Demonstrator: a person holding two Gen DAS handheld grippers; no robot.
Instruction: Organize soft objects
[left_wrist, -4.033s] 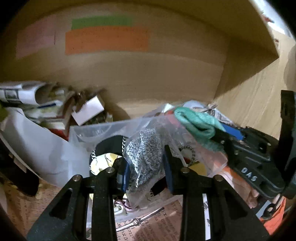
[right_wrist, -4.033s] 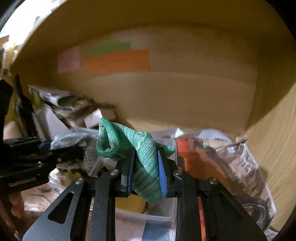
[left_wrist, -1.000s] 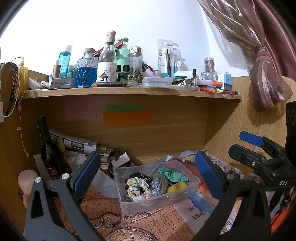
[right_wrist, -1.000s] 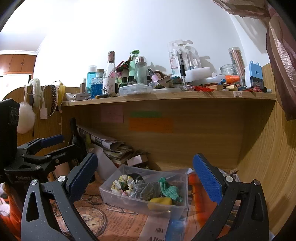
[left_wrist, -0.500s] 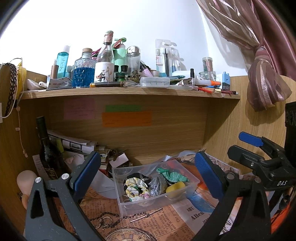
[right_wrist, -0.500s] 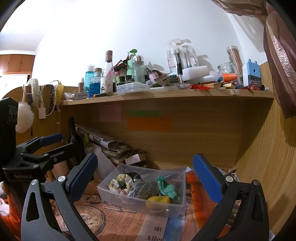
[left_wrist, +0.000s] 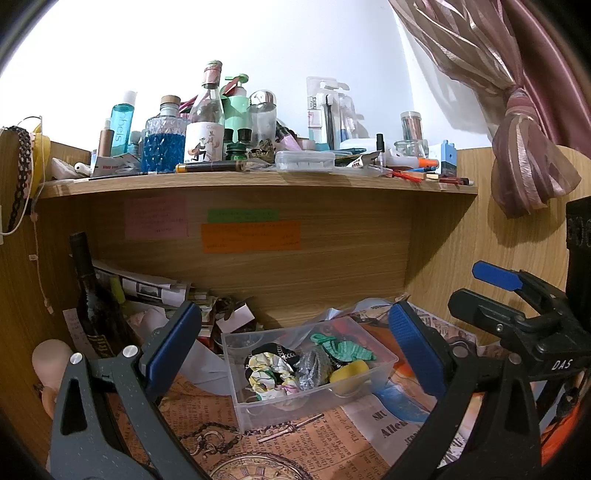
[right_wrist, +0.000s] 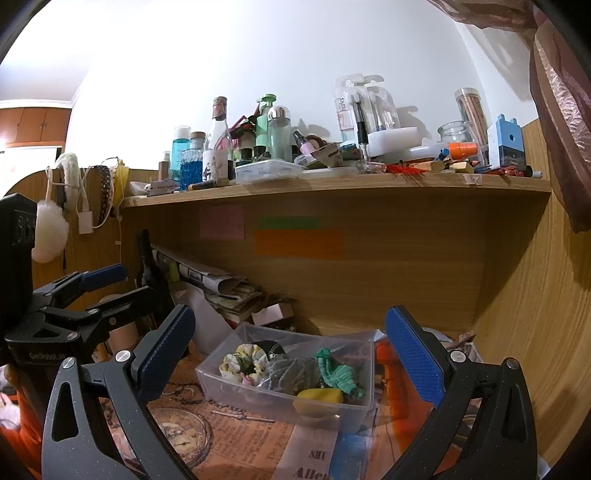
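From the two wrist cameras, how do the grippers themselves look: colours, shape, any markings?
Both are alike. The left gripper and the right gripper each have two black, finely speckled plastic arms with slotted cut-outs and silver screws. Their fingertips carry blue textured pads. Seen from the side, the right gripper's body shows white letters "DAS". No cables or sleeves are visible.

Wooden desk (right_wrist: 517, 369) – newspaper sheets (left_wrist: 314, 446) spread over it, clear plastic bin (right_wrist: 258, 395) on top, bottle (left_wrist: 88, 314) upright

Both cloths now lie in the clear bin (left_wrist: 380, 360); both grippers' fingers have released and withdrawn.
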